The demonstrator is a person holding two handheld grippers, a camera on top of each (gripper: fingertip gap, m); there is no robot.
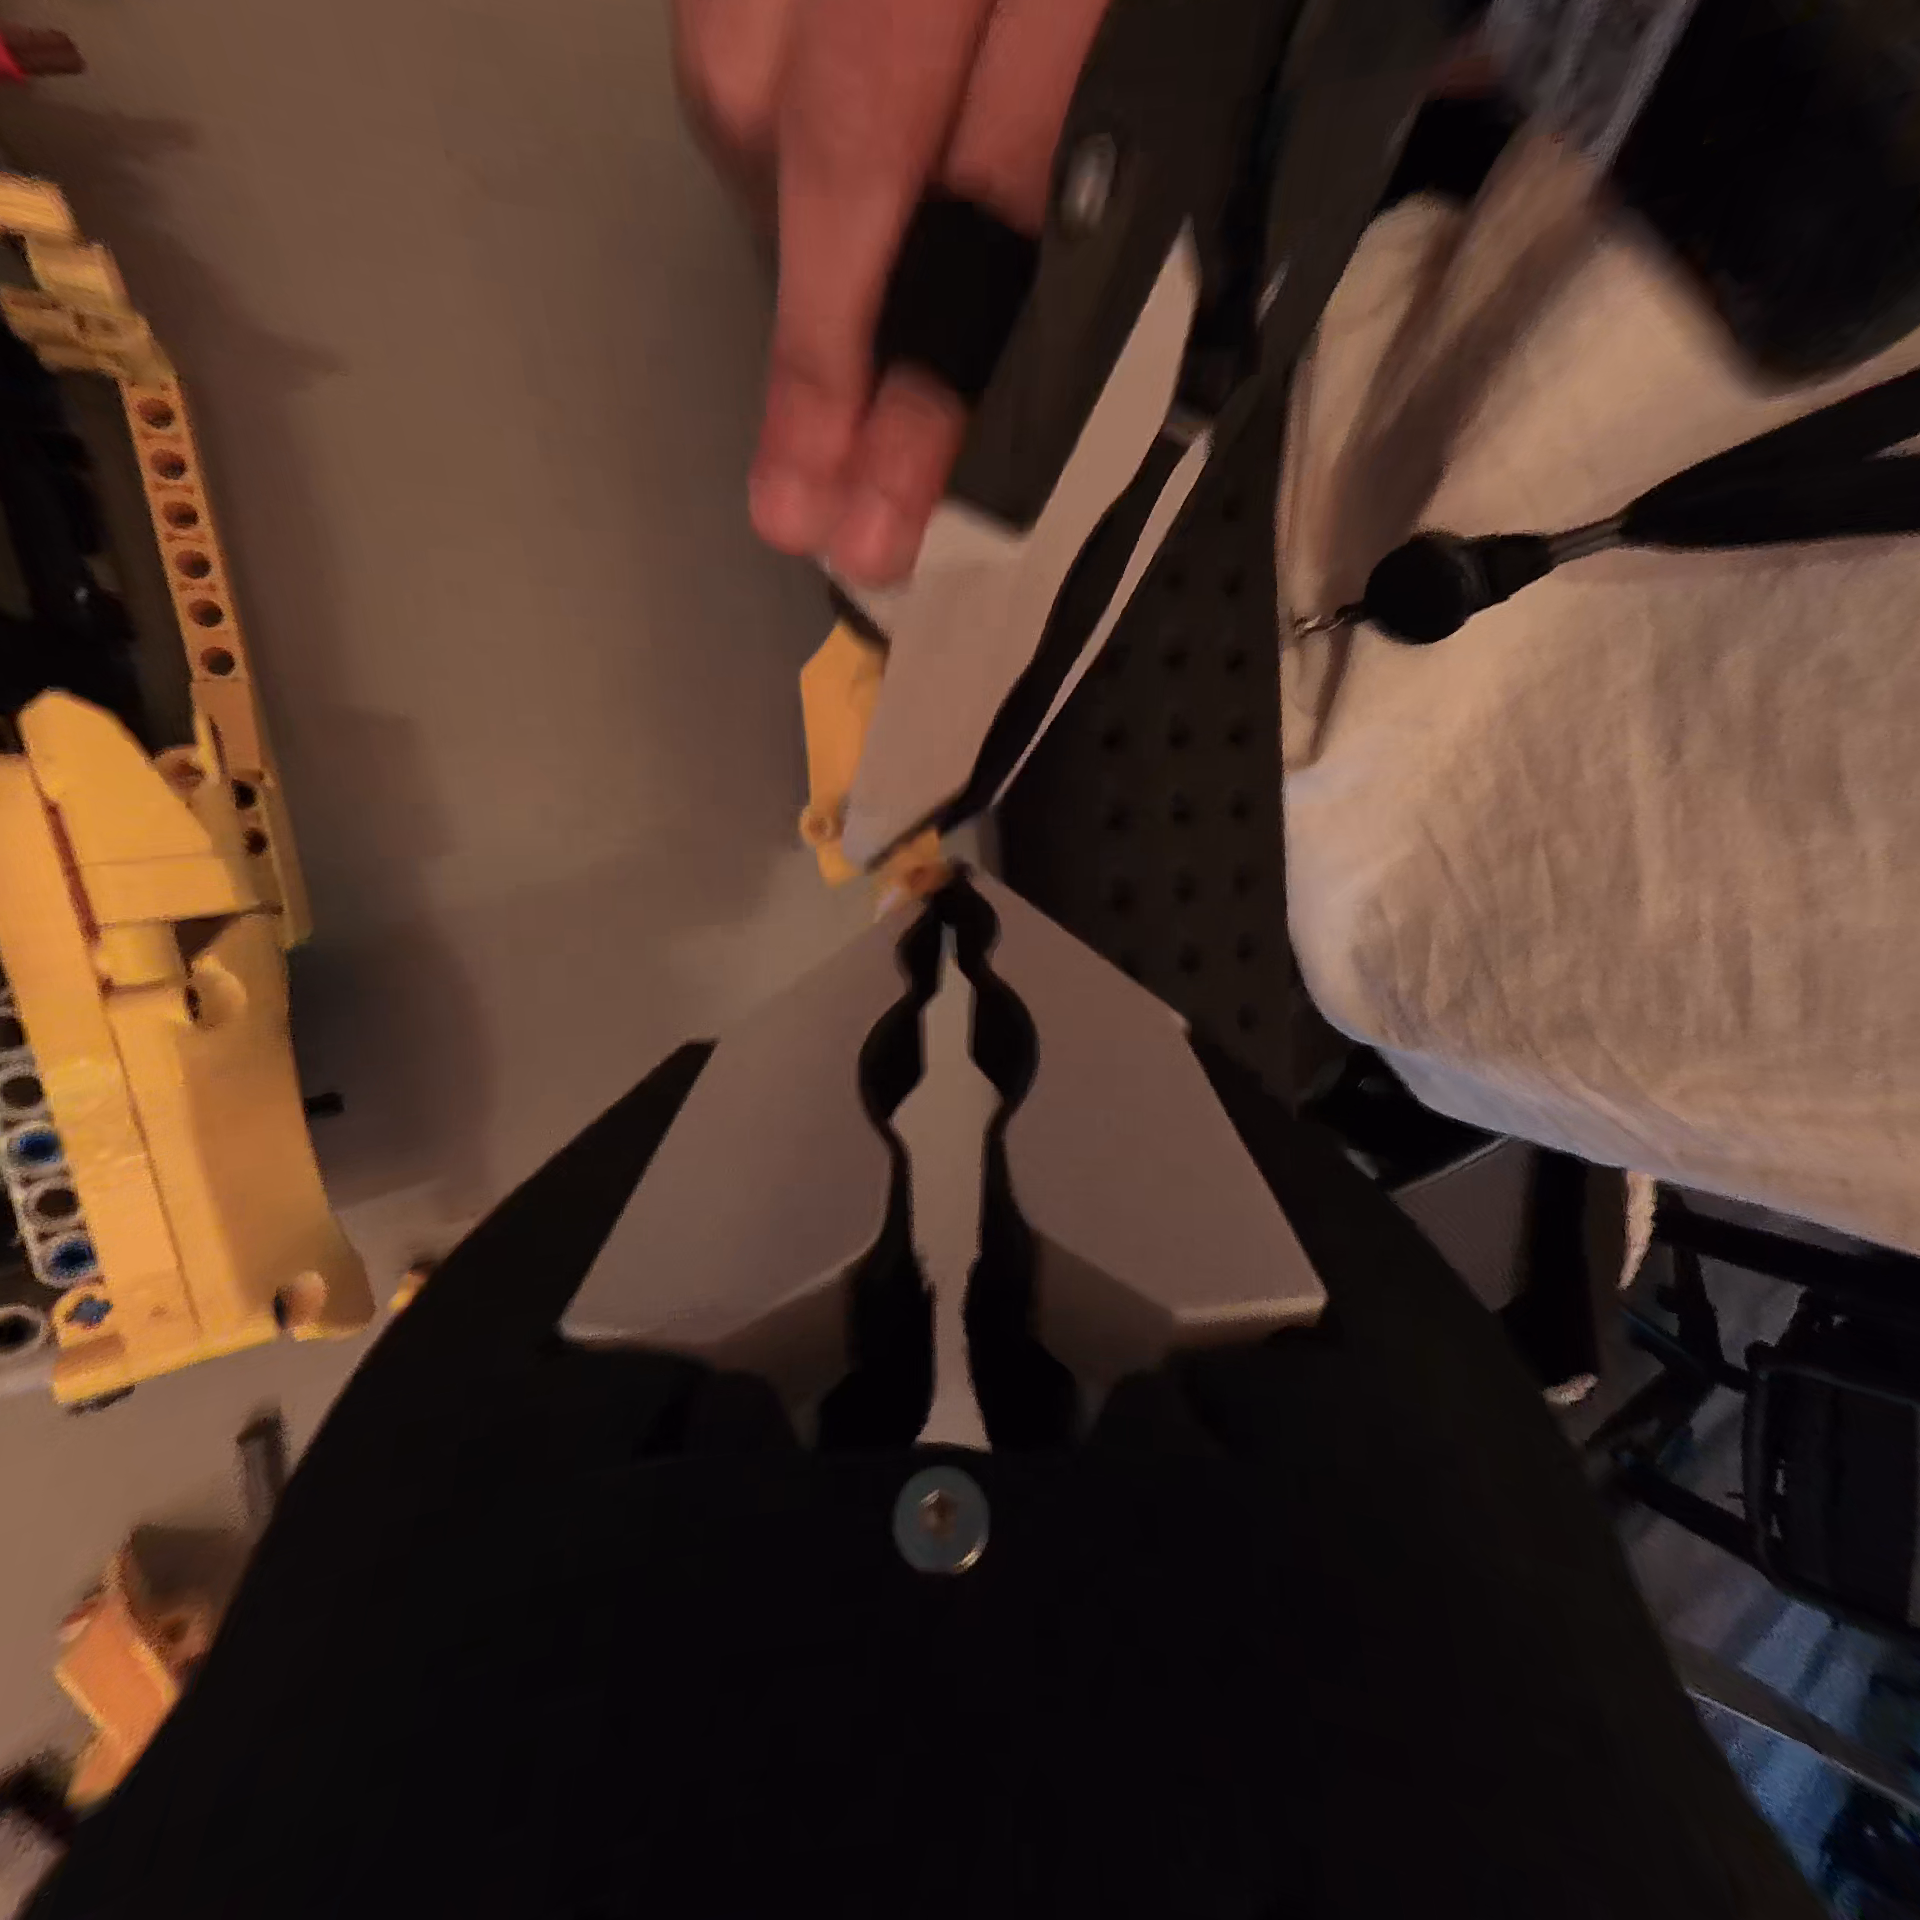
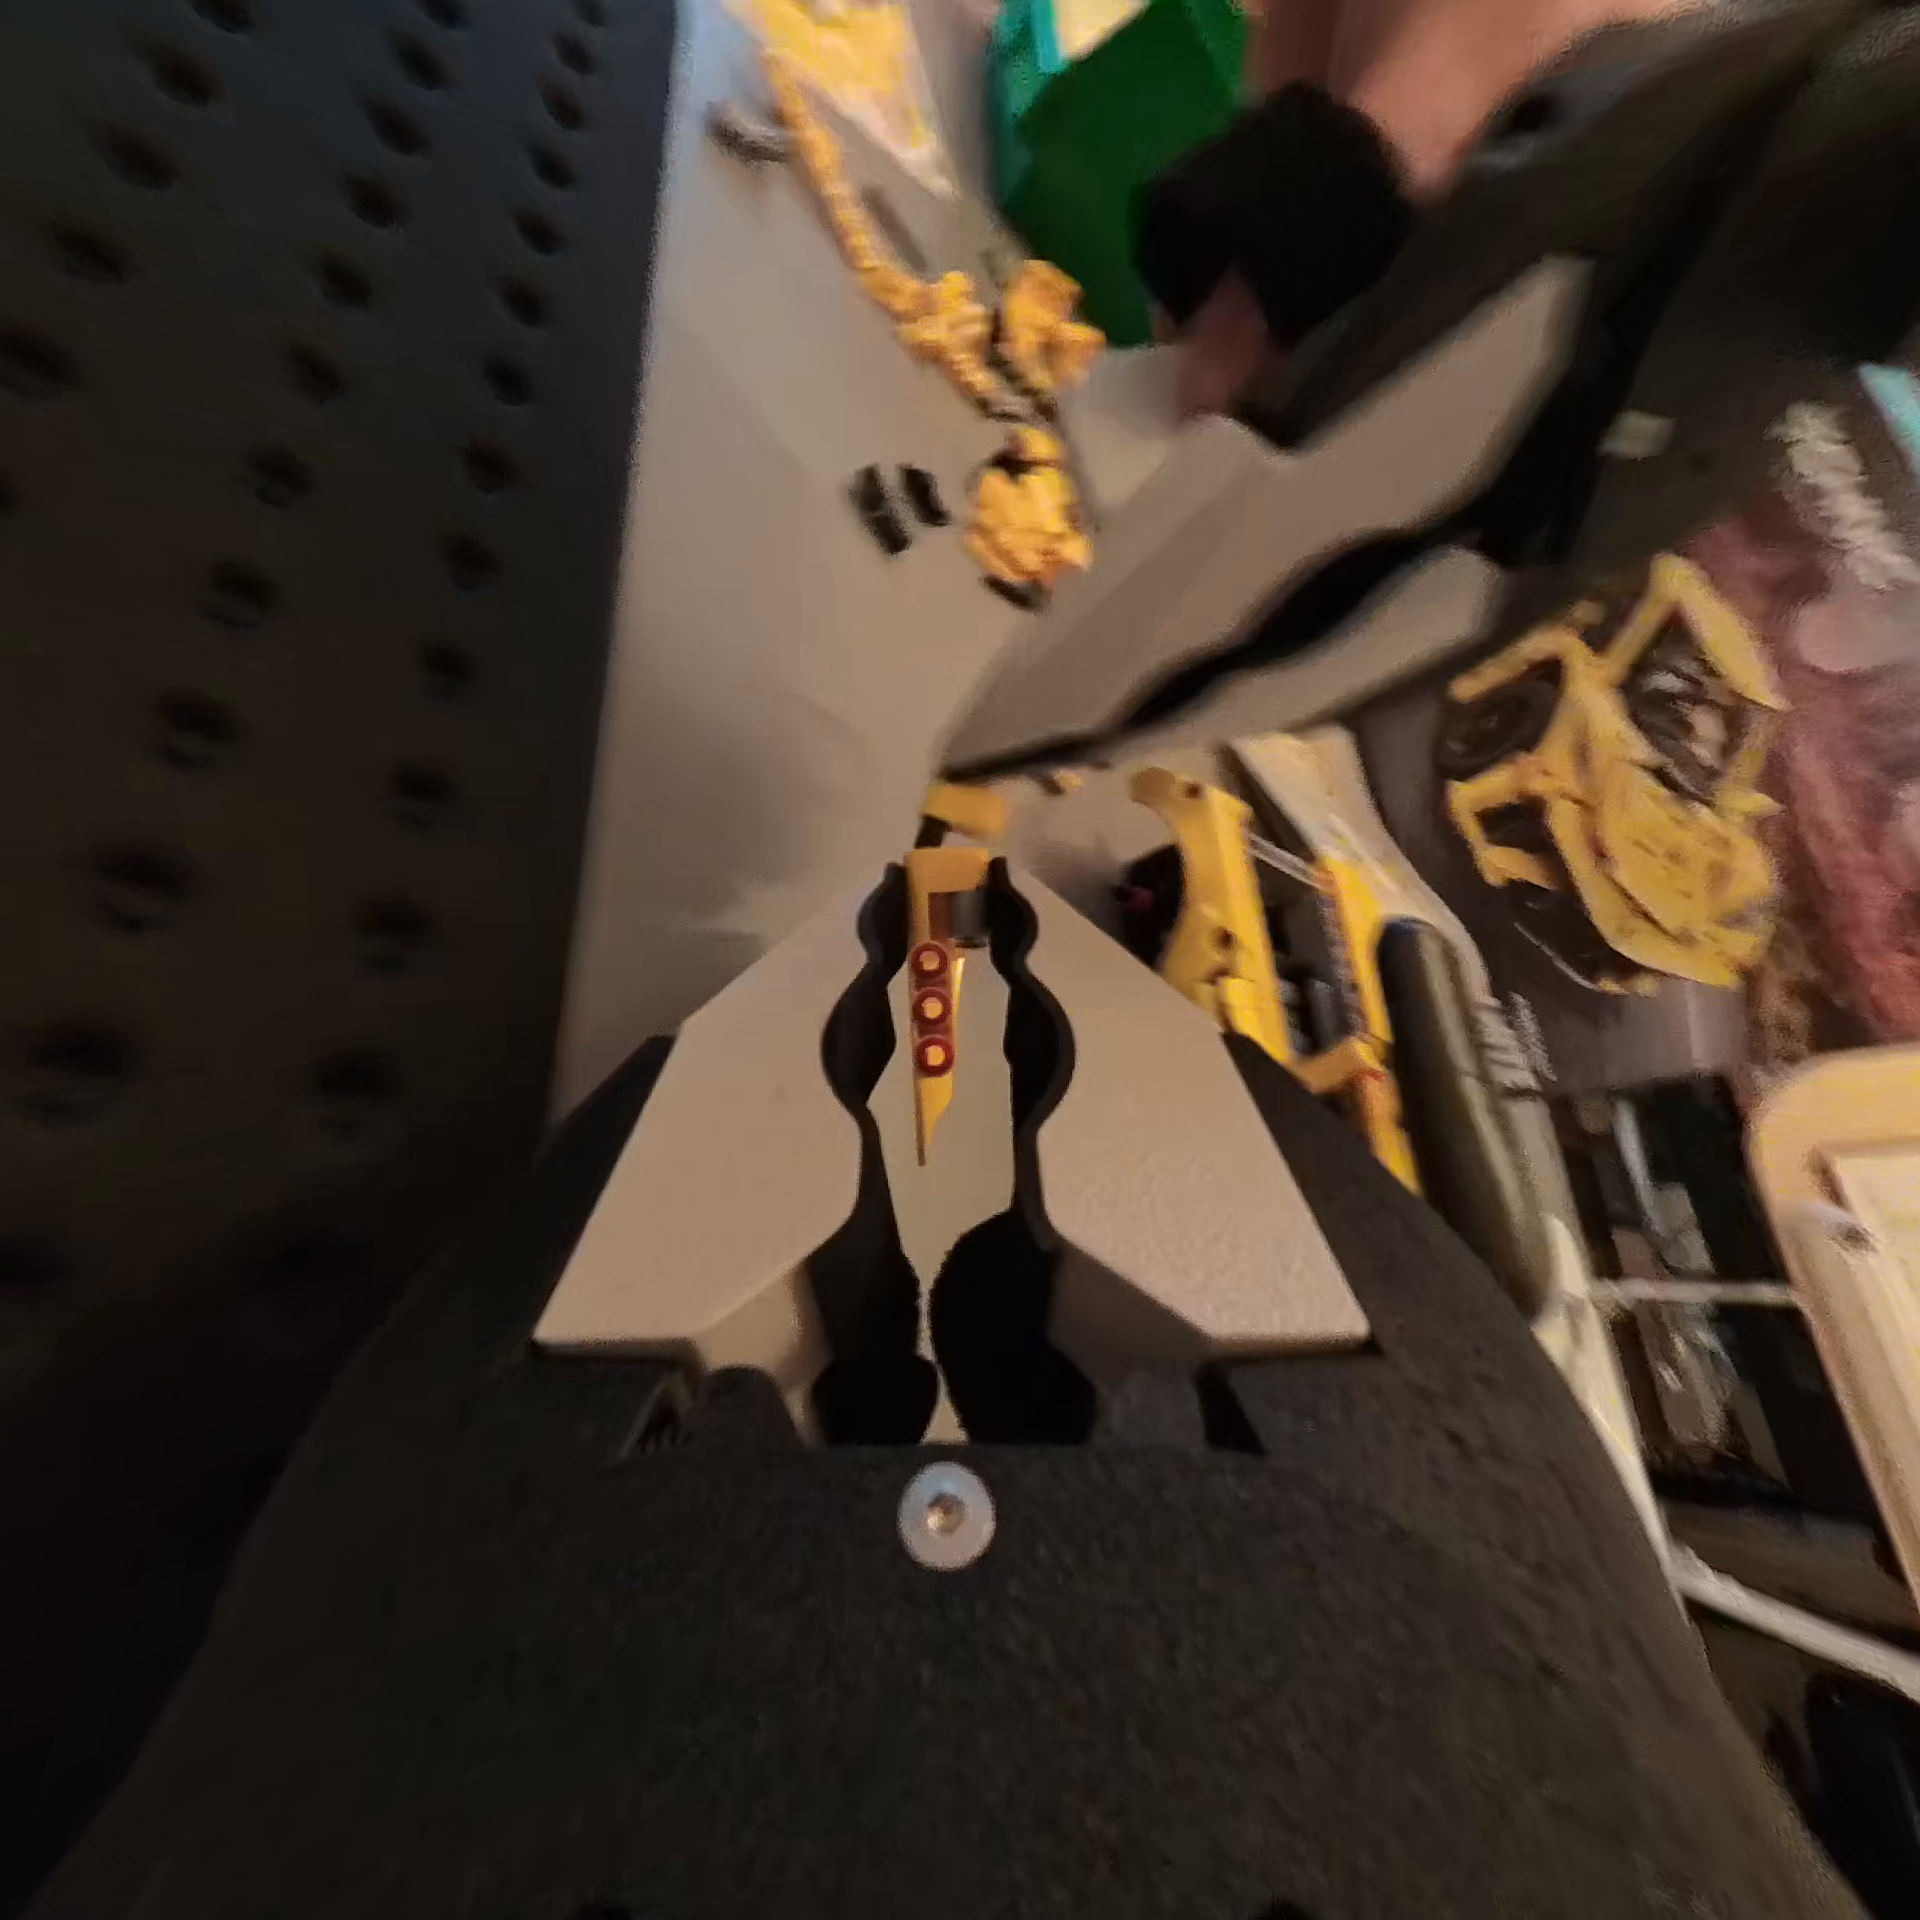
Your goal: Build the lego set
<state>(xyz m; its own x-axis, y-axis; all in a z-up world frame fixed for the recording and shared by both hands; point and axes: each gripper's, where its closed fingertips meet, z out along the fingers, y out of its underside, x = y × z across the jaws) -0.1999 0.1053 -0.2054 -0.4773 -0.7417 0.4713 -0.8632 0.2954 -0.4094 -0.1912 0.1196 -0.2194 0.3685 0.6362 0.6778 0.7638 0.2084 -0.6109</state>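
Slim yellow plastic lego panel piece, marked with three small red rings, is seen clamped edge-on between the tips of the right gripper, held in the air above the pale table. In the left wrist view the same piece is seen protruding beside the right gripper's grey finger. The left gripper is drawn nearly closed, its tips meeting a tiny yellow stub at the piece's end; whether it is truly gripped cannot be told through the blur.

Risks, judged: the piece is thin, smooth and hard, and held by a narrow edge, so a twist between the two grippers could pivot or pop it free. Misalignment of a small connector could go unnoticed because of blur and dim light.

Gripper pads are black and wavy in profile; finger shells are matte grey and angular. The part-built yellow lego vehicle, with holed beams, lies well apart at the left. Loose yellow and black parts are scattered farther off.
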